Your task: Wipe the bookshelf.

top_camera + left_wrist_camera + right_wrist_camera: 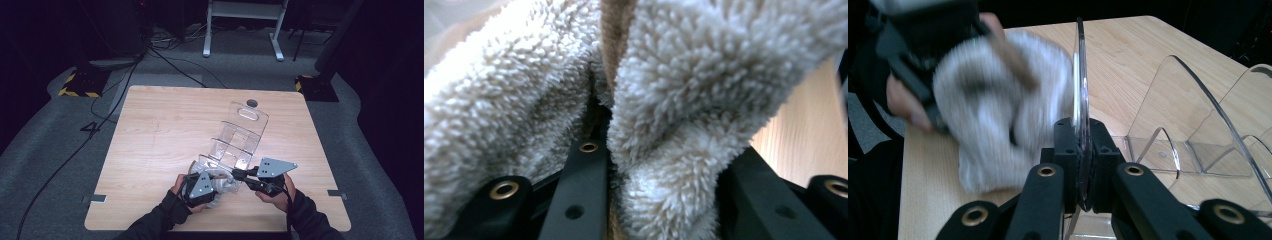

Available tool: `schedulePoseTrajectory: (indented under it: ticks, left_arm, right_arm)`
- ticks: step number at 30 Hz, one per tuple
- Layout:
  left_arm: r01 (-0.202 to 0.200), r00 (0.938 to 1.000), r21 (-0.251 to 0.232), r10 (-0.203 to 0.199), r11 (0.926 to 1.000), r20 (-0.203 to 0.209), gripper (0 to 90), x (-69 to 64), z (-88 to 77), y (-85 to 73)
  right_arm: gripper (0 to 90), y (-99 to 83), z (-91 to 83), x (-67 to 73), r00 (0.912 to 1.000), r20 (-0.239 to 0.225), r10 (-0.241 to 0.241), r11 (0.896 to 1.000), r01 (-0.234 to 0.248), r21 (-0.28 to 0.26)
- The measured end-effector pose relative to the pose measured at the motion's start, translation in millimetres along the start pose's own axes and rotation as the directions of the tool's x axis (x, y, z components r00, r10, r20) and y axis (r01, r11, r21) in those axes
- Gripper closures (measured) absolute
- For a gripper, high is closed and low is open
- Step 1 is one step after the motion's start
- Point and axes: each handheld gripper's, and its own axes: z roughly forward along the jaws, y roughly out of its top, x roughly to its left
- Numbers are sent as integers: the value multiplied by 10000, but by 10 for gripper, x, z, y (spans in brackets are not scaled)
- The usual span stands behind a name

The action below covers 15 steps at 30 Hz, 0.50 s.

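The clear acrylic tiered organiser (239, 141) stands at the near middle of the wooden table (160, 130), its nearest thin wall clamped between the right gripper (1081, 165) jaws. The left gripper (200, 187) grasps a fleecy cream cloth (684, 100) pressed against that wall. Wiping appears in hand; next, steady strokes across the smooth curved panels.

So the fluffy white cloth (704, 115) is bunched up thick with a tan strip down the middle, squashed between the left fingers (583, 190) and bulging out on both sides. The clear acrylic rack (239, 135) has stepped tiers and a slotted handle on top, and sits upright on the bench; its front panel edge is pinched flat between the right fingers (1067, 150), with the cloth just beside it.
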Motion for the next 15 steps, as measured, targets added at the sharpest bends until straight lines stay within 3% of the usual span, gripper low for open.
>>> schedulePoseTrajectory:
  ticks: [2, 5, 8, 10, 12, 15]
  left_arm:
    - [-116, 9998, 586, 108, 9982, 141, 702, -28, 103, -70]
    - [-372, 9991, 728, 356, 9967, 220, 703, -7, 117, -87]
    - [-687, 9976, 1213, 685, 9902, 58, 703, 55, 79, -134]
    - [-502, 9984, 1346, 531, 9896, -178, 704, 140, 21, -172]
    - [-61, 9983, 1492, 146, 9888, -557, 703, 247, -71, -230]
    - [332, 9955, 1498, -194, 9882, -926, 703, 352, -168, -266]
  right_arm:
    - [861, 1, 4, 6, 10000, 38, -3, 10000, 3, -9]
    - [861, 3, 5, 10, 10000, 66, 8, 10000, -8, -3]
    - [861, 0, -1, 7, 10000, 52, 30, 10000, -30, 0]
    - [861, -1, -5, 9, 10000, 68, 7, 10000, -7, 9]
    - [861, -2, -8, 14, 9999, 101, 22, 10000, -22, 11]
    - [860, -3, -8, 17, 9999, 131, 44, 10000, -44, 9]
